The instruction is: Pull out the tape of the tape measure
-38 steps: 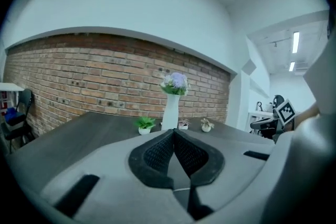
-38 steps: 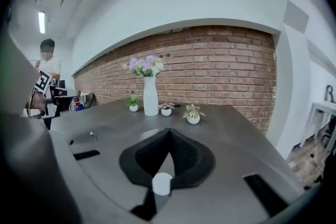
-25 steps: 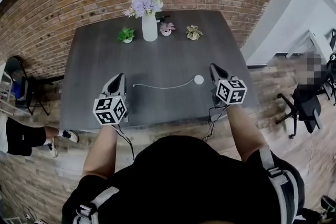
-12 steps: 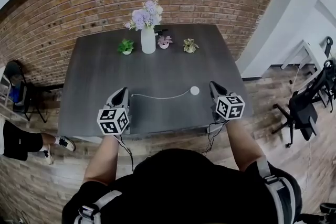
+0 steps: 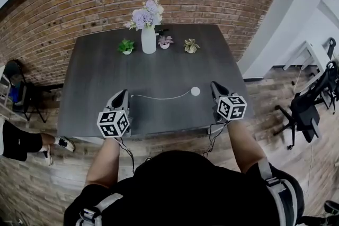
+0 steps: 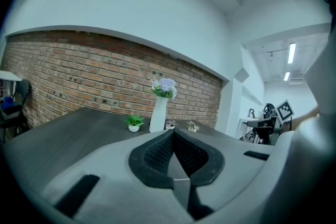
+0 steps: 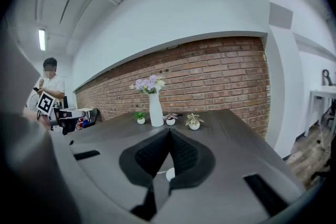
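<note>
At the left of the head view, our left gripper (image 5: 122,95) hangs over the near part of the table (image 5: 95,77). Its fingers (image 6: 157,153) are pressed together with nothing between them. Just right of it lies the free end of the tape (image 5: 159,98), close to the fingertips but apart from them. The tape runs as a thin pale line, gently curved, across the dark top to the small round white case of the tape measure (image 5: 195,91). Right of the case, near it but not touching, is our right gripper (image 5: 215,86). Its fingers (image 7: 185,157) are likewise closed on nothing, and in its own view the white case peeks out just below them. Along the far edge stand a white vase (image 5: 149,39) of flowers and some small potted plants (image 5: 126,47).

Over the last second almost nothing has changed. The tape keeps the same length and curve, the case has not rolled, and both grippers stay where they were at its two ends. Only our head view has shifted a little. We judge that the pull is already made. The tape lies drawn out and let go, and it has not sprung back into the case.
</note>
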`<state>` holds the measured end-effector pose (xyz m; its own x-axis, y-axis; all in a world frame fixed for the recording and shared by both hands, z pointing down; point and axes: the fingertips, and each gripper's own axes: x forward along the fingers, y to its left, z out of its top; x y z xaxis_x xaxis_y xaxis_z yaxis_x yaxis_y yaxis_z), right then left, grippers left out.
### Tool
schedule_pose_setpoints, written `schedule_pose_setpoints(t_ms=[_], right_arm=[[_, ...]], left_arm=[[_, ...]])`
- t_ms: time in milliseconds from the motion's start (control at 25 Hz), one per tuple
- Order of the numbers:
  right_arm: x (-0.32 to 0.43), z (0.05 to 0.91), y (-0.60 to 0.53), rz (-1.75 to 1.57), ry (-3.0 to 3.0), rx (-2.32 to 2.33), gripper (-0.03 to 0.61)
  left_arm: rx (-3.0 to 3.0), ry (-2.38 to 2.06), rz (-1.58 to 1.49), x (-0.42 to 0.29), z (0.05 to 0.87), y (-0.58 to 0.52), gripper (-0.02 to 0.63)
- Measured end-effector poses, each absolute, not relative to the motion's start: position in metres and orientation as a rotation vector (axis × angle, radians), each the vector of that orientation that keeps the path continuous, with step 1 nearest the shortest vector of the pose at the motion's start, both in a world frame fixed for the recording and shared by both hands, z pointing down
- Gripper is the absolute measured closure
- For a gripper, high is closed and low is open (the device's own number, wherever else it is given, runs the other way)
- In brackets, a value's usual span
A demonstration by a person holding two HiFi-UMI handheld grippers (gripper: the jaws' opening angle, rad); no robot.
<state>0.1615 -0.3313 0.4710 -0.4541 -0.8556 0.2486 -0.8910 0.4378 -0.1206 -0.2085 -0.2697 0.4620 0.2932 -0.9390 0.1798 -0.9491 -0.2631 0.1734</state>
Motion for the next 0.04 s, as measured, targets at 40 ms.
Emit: schedule_pose_setpoints(t_ms=[40], right_arm=[[0.1623, 0.4717, -0.3315, 0.356, -2.534, 1.552, 0.582]], left_arm=[[2.313, -1.733, 0.060, -0.2083, 0.4632, -0.2691, 0.604]])
